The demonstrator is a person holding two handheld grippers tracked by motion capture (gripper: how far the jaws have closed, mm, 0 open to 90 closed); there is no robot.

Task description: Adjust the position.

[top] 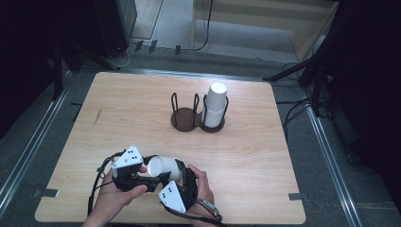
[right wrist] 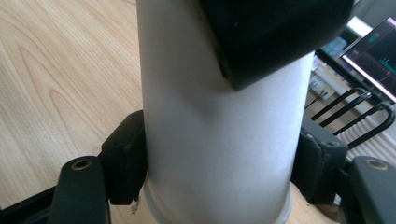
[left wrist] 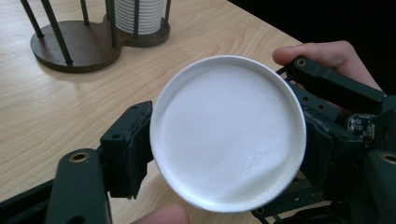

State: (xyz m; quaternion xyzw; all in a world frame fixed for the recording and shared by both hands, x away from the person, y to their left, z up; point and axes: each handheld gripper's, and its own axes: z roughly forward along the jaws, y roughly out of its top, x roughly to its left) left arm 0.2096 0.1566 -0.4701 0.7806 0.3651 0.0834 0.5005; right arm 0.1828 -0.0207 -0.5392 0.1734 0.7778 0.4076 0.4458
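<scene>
Two hand-held grippers meet on one white cup point(top: 164, 168), held just above the near edge of the tabletop point(top: 265, 161), well short of the holder point(top: 196, 117) and its cup stack point(top: 215, 105). The cup lies on its side, long axis running left to right. The left hand-held gripper point(top: 142, 178) faces the cup's base, jaws partly closed beside its rim. The right hand-held gripper point(top: 177, 176) clamps the cup's wall near its mouth. Both hands sit close together, wrists low.
</scene>
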